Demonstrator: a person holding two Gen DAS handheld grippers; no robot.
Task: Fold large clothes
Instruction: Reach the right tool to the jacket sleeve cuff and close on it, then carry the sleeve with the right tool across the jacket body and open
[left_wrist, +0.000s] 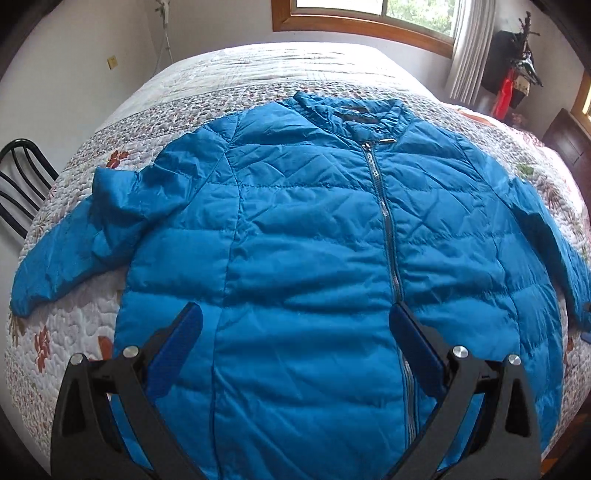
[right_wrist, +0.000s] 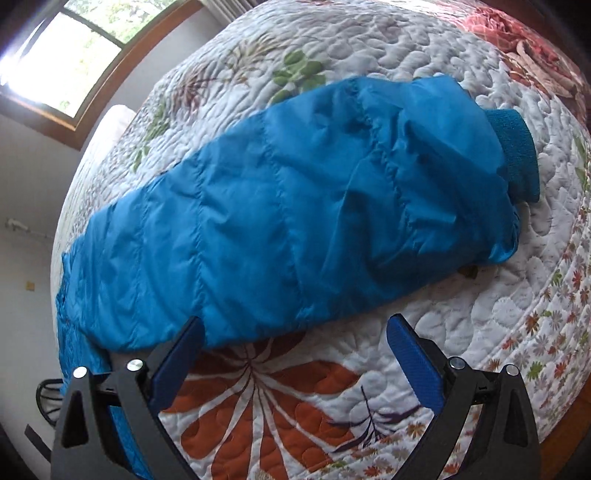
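Both my grippers, left gripper (left_wrist: 295, 332) and right gripper (right_wrist: 295, 339), hang wide open and empty over the puffy blue quilted jacket (left_wrist: 314, 229) lying zipped on the floral quilted bedspread (right_wrist: 369, 44), so I reckon the slippery sleeve (right_wrist: 295, 206) could slide free mid-fold.

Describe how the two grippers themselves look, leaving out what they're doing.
The left gripper and right gripper look alike: black angular plastic fingers lined with textured dark blue pads, with round silver bolt heads at the pivots. No cables, markings or sleeves show.
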